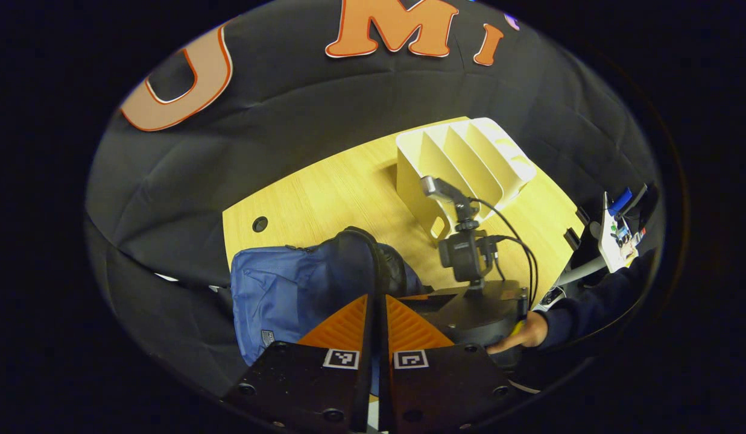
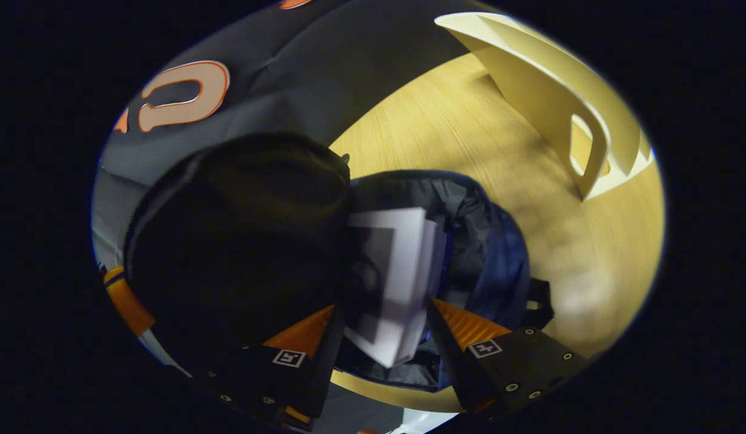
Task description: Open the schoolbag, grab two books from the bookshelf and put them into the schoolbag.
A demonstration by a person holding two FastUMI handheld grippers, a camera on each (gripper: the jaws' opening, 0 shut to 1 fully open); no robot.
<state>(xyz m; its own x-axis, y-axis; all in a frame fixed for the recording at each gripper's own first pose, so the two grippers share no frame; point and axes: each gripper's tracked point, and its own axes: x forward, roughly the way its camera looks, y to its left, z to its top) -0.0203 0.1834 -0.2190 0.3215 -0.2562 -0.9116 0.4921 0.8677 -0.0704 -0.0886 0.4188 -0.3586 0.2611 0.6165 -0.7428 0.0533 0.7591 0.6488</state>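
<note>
Bag: the blue schoolbag [image 1: 288, 295] lies on the table [image 1: 324, 193], just below the left gripper; in the right gripper view its mouth [image 2: 463, 241] gapes, dark lining showing.
Flap: the bag's black upper part [image 1: 366, 259] stands up between the left fingers, most likely held so the mouth stays wide for loading.
Left gripper: the left gripper [image 1: 377, 328] is closed, its two pads pressed on that black edge with almost no gap.
Books: pale books [image 2: 397, 283] sit inside the bag's opening, edges upward; whether it is one or two I cannot tell.
Right gripper: the right gripper [image 2: 382, 331] hangs over the opening with its fingers spread. The books lie between them, but the right-hand finger [image 2: 469, 325] looks clear of the paper, so I read it as a release, not a grip.
Right gripper, seen from the left: it is close beside the bag, a hand [image 1: 526, 334] on its body, a small camera [image 1: 466, 253] mounted on top.
Shelf: the white bookshelf [image 1: 463, 163] stands further back on the table, its slots bare from here.
Stage: judged from this, the loading looks nearly done.
</note>
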